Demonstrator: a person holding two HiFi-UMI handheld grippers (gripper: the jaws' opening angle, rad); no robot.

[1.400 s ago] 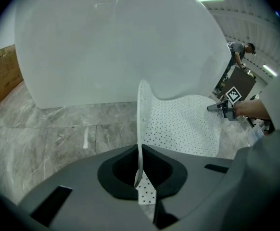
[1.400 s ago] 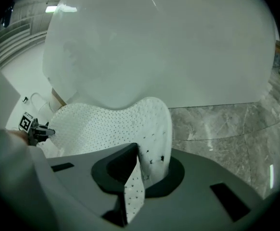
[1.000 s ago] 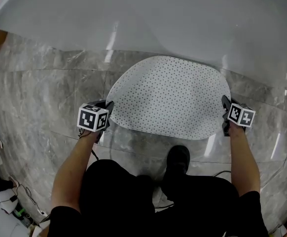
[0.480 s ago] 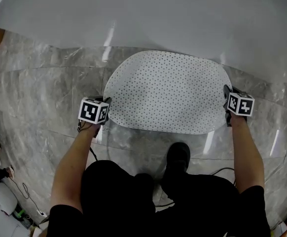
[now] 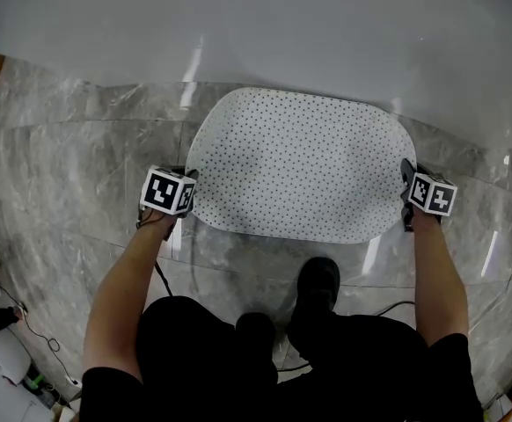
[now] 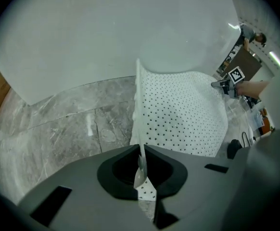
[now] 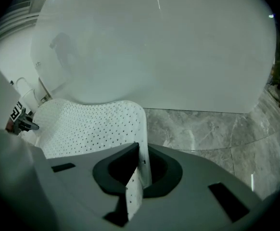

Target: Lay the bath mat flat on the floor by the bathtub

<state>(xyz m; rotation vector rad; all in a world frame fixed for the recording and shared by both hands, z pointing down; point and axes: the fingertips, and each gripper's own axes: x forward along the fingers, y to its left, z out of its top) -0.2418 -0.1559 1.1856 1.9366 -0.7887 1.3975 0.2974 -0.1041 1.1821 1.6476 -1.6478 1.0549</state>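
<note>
The white dotted bath mat (image 5: 300, 165) sat in the middle of the head view. It was stretched sideways over the grey marble floor (image 5: 80, 174), and its far edge was just beside the foot of the bathtub (image 5: 282, 25).

The left claw (image 5: 189, 185) was clamped shut on the mat's left edge, and the right claw (image 5: 405, 192) was clamped shut on the right edge. Both gripper views showed a thin strip of mat pinched between the jaws. My guess is that holding it by opposite ends was the whole point: it kept the mat spread and lined up with the tub, so it could go down without folding.

Stuff I couldn't work out:
- Both ends curled up at the claws, but I couldn't tell whether the middle was already on the floor or hanging just above it.
- The mat's underside never showed.
- The tub was cut off at the top of the frame.
- The person's legs and a black shoe (image 5: 318, 281) hid the floor at the bottom centre.
</note>
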